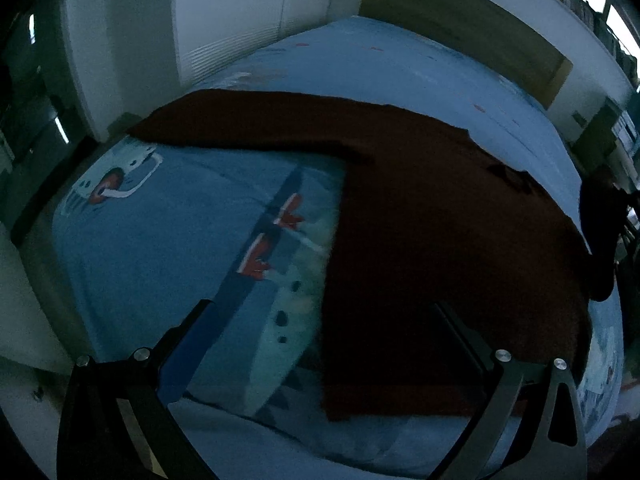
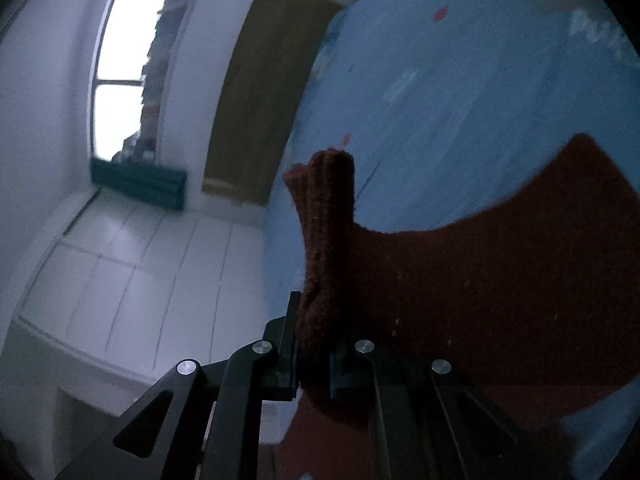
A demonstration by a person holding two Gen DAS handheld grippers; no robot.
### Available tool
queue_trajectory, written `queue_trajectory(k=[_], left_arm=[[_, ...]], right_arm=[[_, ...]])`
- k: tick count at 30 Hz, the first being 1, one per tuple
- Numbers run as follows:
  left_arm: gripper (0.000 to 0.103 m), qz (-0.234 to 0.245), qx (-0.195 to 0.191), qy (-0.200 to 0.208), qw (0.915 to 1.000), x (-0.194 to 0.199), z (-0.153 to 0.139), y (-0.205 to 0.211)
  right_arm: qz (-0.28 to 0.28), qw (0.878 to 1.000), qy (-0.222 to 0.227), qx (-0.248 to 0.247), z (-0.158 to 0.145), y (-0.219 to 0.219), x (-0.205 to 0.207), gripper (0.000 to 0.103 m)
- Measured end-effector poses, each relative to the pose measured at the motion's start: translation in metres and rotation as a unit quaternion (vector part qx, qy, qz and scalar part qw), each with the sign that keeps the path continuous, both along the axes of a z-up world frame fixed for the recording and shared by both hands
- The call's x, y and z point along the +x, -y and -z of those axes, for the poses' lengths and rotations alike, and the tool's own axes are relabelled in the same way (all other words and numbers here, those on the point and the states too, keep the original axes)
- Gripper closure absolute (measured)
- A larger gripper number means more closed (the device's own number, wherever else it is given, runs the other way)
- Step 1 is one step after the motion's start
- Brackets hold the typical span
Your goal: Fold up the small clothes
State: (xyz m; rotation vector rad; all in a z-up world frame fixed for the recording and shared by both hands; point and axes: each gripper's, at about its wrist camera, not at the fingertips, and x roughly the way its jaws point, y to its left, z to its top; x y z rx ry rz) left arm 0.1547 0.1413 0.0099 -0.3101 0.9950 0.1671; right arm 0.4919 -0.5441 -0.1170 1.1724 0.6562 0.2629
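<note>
A dark red knitted garment (image 1: 432, 240) lies spread flat on the blue bed sheet (image 1: 168, 224), with one long part stretched toward the left. My left gripper (image 1: 324, 320) is open and empty just above the bed, its fingers straddling the garment's near left edge. My right gripper (image 2: 314, 344) is shut on a bunched cuff-like end of the same red garment (image 2: 328, 232), which stands up between its fingers and lifts off the sheet (image 2: 460, 120). The rest of the garment trails to the right on the bed.
The sheet has printed cartoon boats (image 1: 276, 240). A white wardrobe (image 1: 240, 20) and a wooden headboard (image 1: 472, 28) stand beyond the bed. In the right wrist view a white tiled floor (image 2: 132, 272), a window (image 2: 120, 60) and a dark box (image 2: 140, 184) lie left of the bed.
</note>
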Motion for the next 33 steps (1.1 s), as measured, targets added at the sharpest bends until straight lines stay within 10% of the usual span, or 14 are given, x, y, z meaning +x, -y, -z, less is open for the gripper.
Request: queue_trajectory(k=[17,33], left_arm=[[0.001,-0.051,-0.012,-0.007,0.9986,-0.017,0.014,-0.058],[0.001,-0.056,-0.008,-0.016,0.9983,-0.016,0.026,-0.068]], right_arm=[[-0.155,0.987,-0.018,-0.037,0.028,-0.175,0.039,0.093],[-0.282,0.949,-0.063,-0.129,0.082,-0.285,0.031,0.091]])
